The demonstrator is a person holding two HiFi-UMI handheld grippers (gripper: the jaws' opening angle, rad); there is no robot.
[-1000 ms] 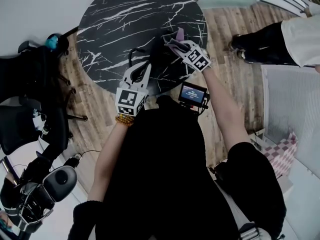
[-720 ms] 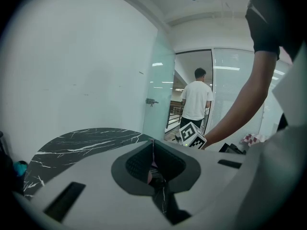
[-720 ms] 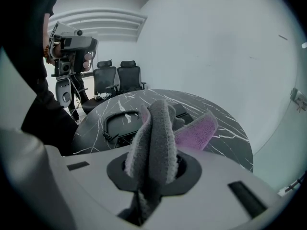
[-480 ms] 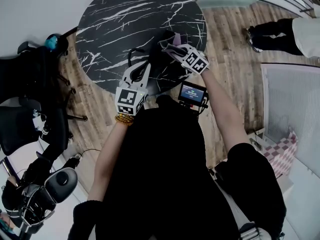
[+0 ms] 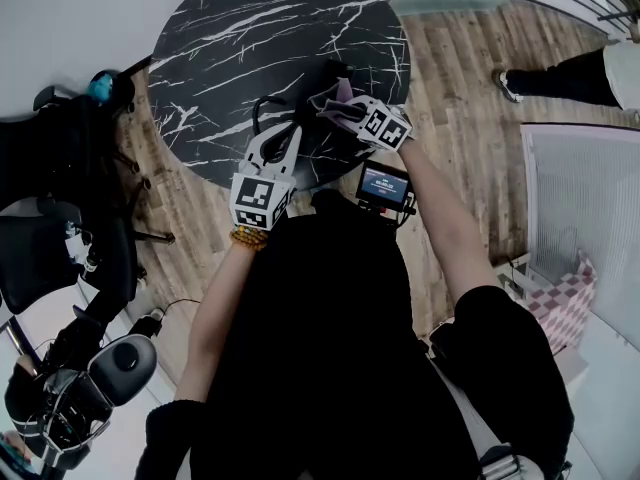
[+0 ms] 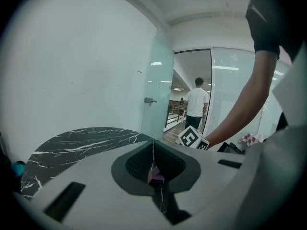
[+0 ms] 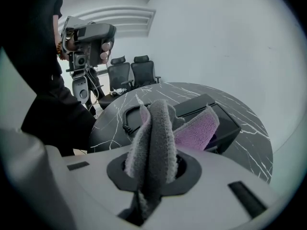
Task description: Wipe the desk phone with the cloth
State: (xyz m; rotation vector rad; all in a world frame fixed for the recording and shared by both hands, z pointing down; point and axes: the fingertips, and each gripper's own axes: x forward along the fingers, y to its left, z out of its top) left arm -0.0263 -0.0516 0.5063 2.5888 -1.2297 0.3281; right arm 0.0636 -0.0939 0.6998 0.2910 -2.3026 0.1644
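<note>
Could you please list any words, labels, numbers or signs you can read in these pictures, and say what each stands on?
No text can be read.
Small screen: lines of text, too small and blurred to read.
Marker cubes: square code patterns only, no letters.

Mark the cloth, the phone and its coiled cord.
cloth (image 7: 152, 138): right gripper view, grey middle fold.
phone (image 7: 194, 105): right gripper view, dark top panel.
coiled cord (image 7: 124, 121): right gripper view, left bend of the coil.
</note>
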